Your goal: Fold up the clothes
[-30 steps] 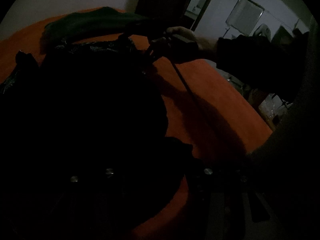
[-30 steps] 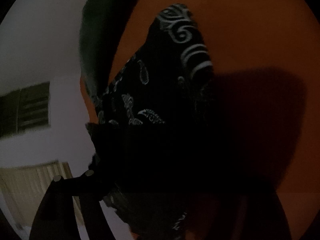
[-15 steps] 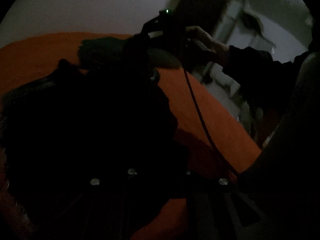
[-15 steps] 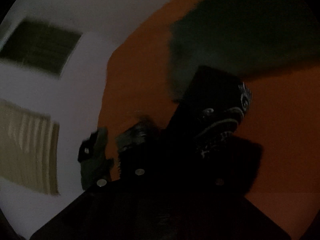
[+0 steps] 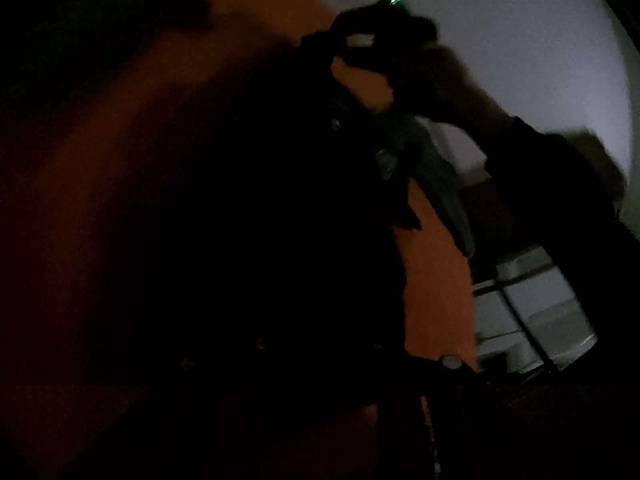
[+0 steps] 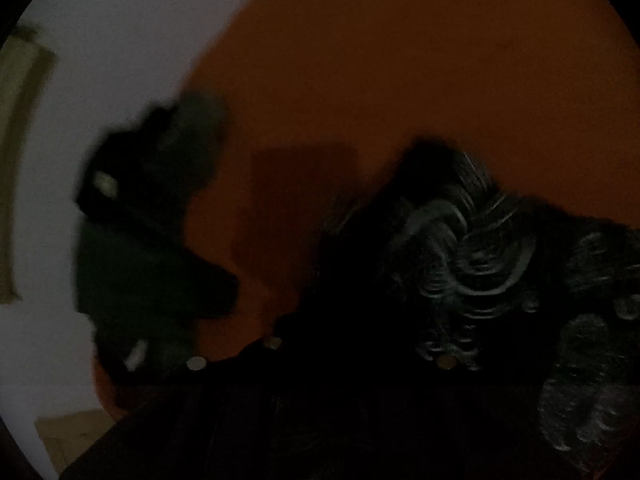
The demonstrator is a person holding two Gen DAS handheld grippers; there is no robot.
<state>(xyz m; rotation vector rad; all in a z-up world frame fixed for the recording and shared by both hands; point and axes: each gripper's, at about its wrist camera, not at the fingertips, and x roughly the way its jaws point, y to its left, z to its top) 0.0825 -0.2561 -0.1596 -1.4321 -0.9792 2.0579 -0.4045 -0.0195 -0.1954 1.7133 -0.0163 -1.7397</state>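
Black patterned garment, bunched on orange bed. Left gripper and right gripper: jaws opening; cloth contact indiscernible in darkness.

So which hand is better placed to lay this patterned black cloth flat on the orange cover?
Probably the right: the patterned black cloth bunches at the right gripper, whose opening jaws seem to have it between them, and bare orange cover lies just ahead. The other view is too dark.

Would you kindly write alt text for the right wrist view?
Dim, blurred view: a black cloth with pale swirls bunched on an orange surface, with a dark green cloth at the left by a pale wall.
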